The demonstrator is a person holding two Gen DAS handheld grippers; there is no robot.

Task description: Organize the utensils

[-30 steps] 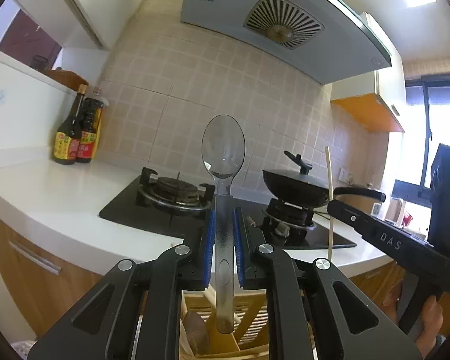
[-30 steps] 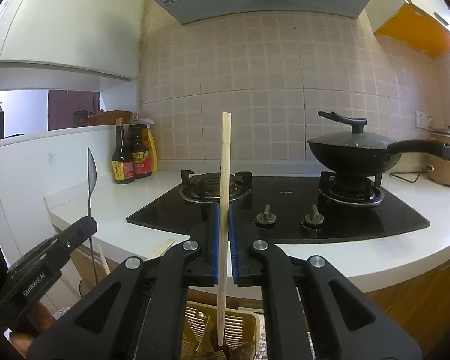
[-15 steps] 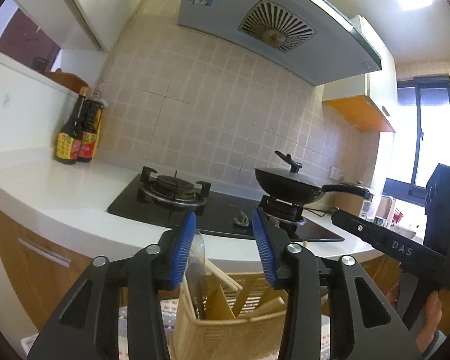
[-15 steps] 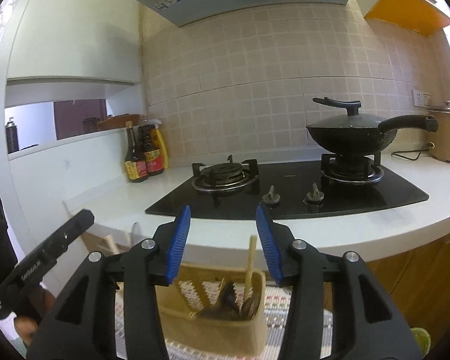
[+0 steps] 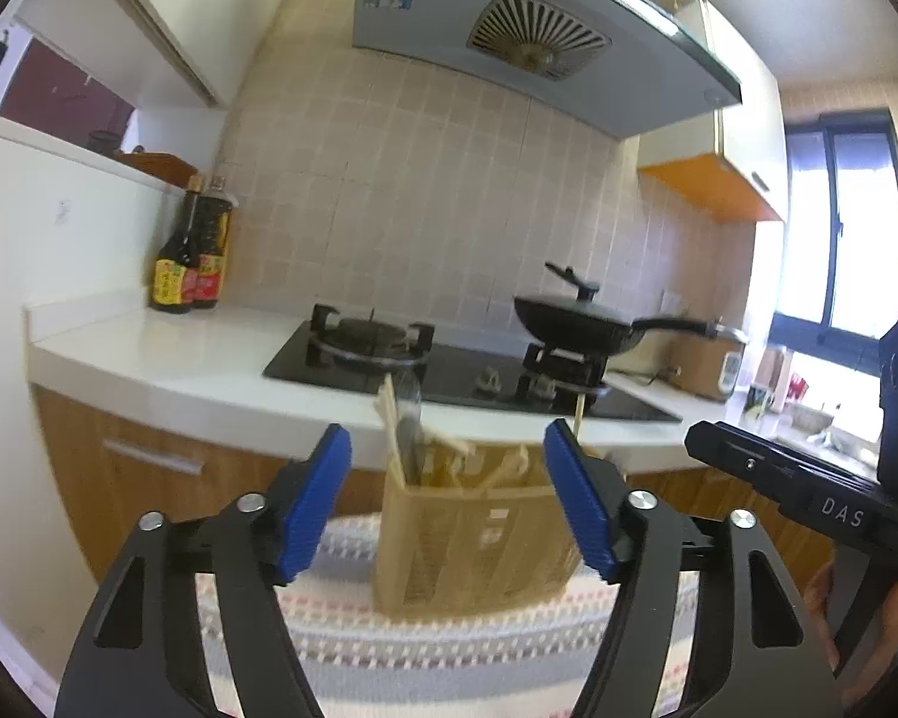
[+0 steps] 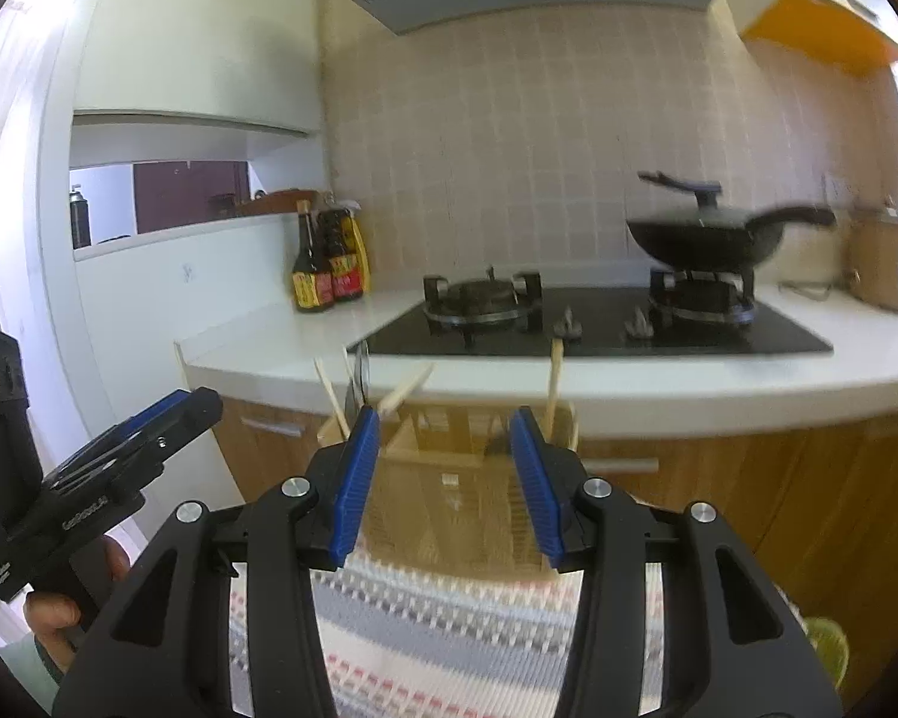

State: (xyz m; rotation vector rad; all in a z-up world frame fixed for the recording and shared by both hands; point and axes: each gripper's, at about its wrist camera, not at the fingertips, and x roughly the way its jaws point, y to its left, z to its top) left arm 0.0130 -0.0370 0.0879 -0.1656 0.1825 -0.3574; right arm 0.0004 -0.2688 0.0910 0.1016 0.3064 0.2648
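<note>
A tan utensil holder (image 5: 479, 532) stands on a striped cloth (image 5: 449, 640); it also shows in the right wrist view (image 6: 449, 478). A clear plastic spoon (image 5: 409, 419) and wooden chopsticks (image 5: 389, 425) stick up from its left side. One chopstick (image 6: 554, 383) stands in its right side. My left gripper (image 5: 449, 502) is open and empty, just in front of the holder. My right gripper (image 6: 446, 478) is open and empty, also in front of it. The right gripper shows in the left wrist view (image 5: 808, 490), and the left gripper in the right wrist view (image 6: 120, 455).
Behind the holder runs a white counter (image 5: 167, 353) with a black gas hob (image 5: 449, 365), a lidded black wok (image 5: 581, 323), sauce bottles (image 5: 191, 257) at the back left and a rice cooker (image 6: 886, 263) at the right. Wooden cabinet fronts (image 5: 149, 466) are below.
One second ago my left gripper held the spoon and my right held a chopstick. Both opened and let them drop into the holder, then drew back and opened wider.
</note>
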